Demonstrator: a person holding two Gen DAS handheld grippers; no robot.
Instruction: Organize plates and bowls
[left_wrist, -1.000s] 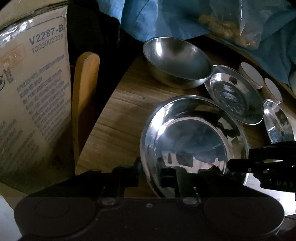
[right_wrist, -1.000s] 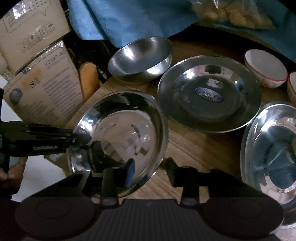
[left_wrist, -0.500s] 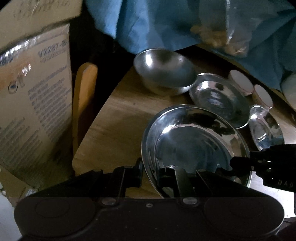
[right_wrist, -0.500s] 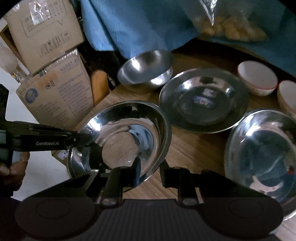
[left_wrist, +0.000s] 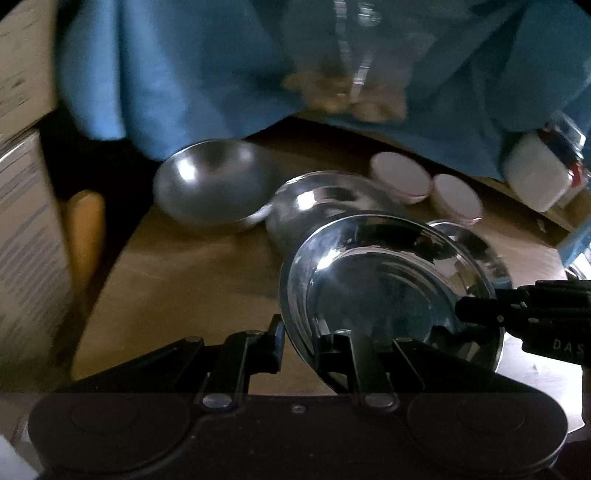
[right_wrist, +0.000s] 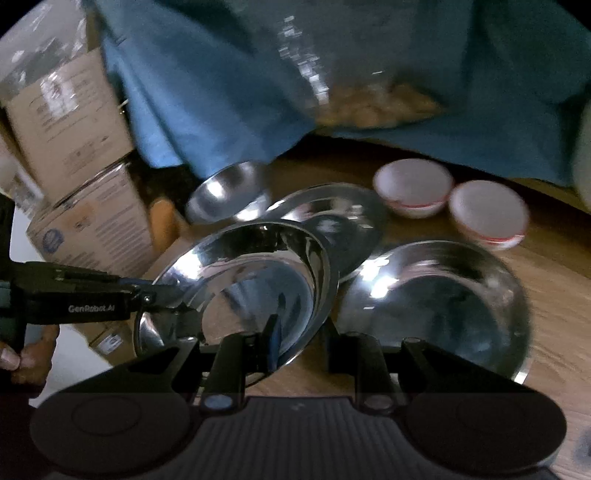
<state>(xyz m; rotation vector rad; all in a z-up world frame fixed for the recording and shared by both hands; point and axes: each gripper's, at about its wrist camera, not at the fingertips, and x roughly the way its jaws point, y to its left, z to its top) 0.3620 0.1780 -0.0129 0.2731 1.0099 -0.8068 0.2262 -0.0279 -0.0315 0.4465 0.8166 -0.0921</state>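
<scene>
A shiny steel plate (left_wrist: 384, 291) (right_wrist: 255, 284) hangs tilted above the wooden table (left_wrist: 192, 280), held by both grippers at opposite rims. My left gripper (left_wrist: 299, 343) is shut on its near rim and shows at the left of the right wrist view (right_wrist: 159, 295). My right gripper (right_wrist: 299, 339) is shut on its other rim and shows at the right of the left wrist view (left_wrist: 469, 310). A second steel plate (right_wrist: 332, 214) lies behind it, a third (right_wrist: 439, 299) to its right. A deep steel bowl (left_wrist: 210, 184) (right_wrist: 225, 195) sits at the back left. Two white bowls (right_wrist: 413, 184) (right_wrist: 487, 210) sit at the back right.
A blue cloth (right_wrist: 221, 92) with a clear bag of nuts (right_wrist: 369, 103) hangs over the table's far side. Cardboard boxes (right_wrist: 85, 206) stand off the table's left edge beside a wooden chair back (left_wrist: 85, 229). A white container (left_wrist: 535, 173) stands at the far right.
Both grippers have lifted the held plate higher and carried it to the right, over the lying plates. The views are blurred by the motion.
</scene>
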